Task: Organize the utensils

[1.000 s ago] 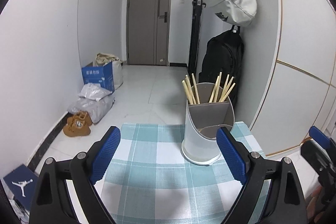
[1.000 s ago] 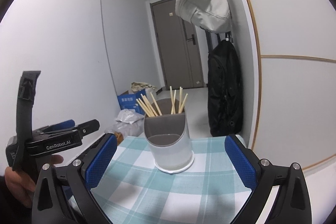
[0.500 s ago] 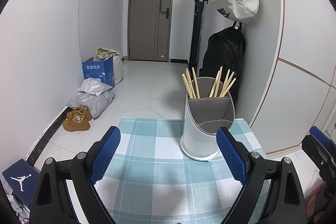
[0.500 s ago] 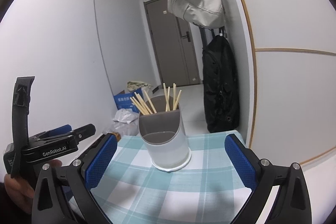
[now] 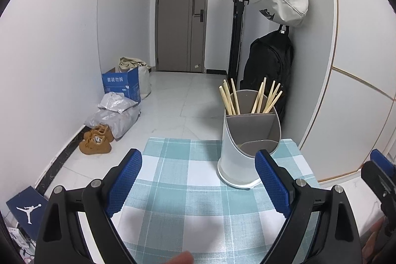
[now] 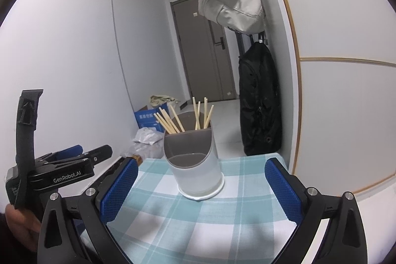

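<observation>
- I see both views tilted slightly since 1 second ago; utensil holder unmoved on tablecloth.
- Left gripper and right gripper: fingers spread, empty.

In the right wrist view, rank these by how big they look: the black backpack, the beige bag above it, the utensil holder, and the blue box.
1. black backpack
2. beige bag
3. utensil holder, close to the beige bag in apparent size, and it is nearer the camera, so that order is unsure
4. blue box, partly hidden
</observation>
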Tool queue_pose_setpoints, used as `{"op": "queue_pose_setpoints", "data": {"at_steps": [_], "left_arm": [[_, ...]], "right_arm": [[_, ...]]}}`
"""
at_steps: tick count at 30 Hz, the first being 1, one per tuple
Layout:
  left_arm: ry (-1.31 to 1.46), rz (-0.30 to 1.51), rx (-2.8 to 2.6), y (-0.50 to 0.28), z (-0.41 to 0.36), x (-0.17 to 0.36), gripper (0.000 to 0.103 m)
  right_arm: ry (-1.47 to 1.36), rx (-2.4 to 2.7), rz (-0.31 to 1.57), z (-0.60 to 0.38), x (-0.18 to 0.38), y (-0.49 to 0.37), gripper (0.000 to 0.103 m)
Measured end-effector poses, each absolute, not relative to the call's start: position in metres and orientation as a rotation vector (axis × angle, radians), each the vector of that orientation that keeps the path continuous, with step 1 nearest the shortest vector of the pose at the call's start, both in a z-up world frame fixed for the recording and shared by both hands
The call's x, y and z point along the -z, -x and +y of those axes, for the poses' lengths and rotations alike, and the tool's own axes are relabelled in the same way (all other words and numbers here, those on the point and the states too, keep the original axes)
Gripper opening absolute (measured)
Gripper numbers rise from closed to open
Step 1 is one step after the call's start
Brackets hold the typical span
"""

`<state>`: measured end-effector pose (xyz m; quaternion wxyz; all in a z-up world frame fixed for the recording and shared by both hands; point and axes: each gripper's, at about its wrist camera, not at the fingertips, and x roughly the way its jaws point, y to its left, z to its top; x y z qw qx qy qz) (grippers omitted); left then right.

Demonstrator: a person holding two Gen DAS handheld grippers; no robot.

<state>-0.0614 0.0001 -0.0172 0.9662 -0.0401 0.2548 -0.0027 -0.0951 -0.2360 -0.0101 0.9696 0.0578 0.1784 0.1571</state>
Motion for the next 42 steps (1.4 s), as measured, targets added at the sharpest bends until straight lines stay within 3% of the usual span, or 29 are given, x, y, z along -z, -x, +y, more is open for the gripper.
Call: {"op": "queue_pose_setpoints", "data": {"at_steps": [42], "left_arm": [[0.074,0.548,0.021,0.0590,-0.0033,0.0215,0.090]], "right_arm": [[-0.096,-0.314,0.351,-0.2363,0.0085,0.0976,0.103]]}}
